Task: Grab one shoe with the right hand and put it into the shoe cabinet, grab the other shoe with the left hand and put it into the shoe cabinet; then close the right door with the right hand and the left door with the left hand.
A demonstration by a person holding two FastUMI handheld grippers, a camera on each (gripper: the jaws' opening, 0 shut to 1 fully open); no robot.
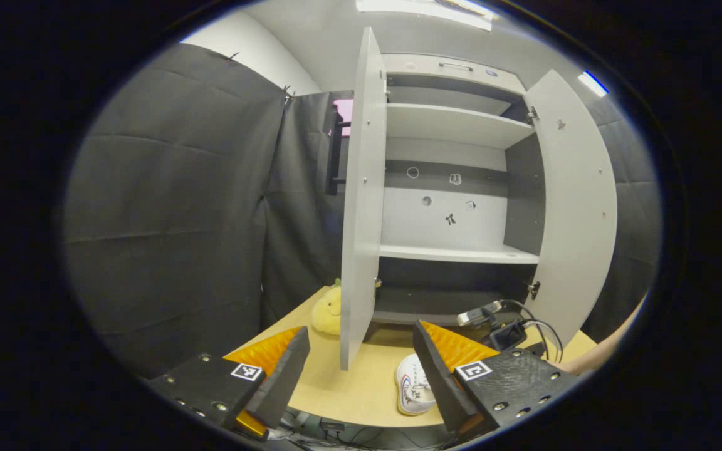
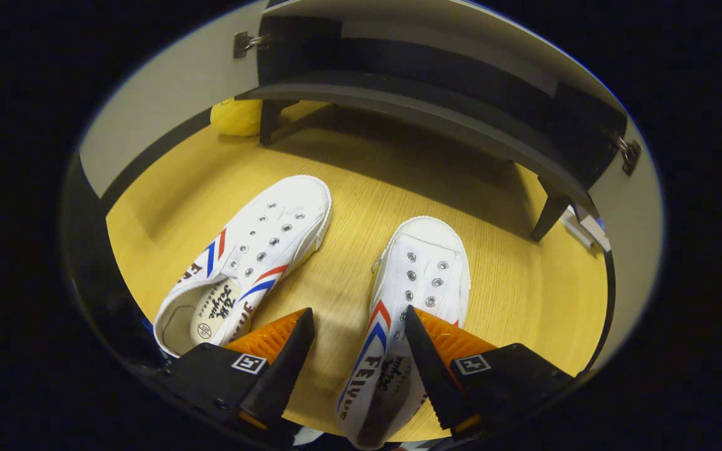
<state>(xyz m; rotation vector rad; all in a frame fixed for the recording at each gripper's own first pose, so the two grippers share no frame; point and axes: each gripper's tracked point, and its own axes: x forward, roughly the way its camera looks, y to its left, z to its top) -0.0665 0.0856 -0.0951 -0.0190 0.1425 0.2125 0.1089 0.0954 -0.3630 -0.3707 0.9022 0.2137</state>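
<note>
Flanking the shoes (image 2: pixel 254 257) stand open cabinet doors (image 1: pixel 361 200) (both jaws spread, empty), plush toy (image 1: pixel 326 310) nearby.

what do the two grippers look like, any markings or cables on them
Both the left gripper and the right gripper have two wedge-shaped jaws with ribbed inner faces, mounted on dark textured blocks studded with round screw heads. Each block carries a small square black-and-white tag. In the left gripper view the right gripper appears farther off, with black cables looping from it.
</note>
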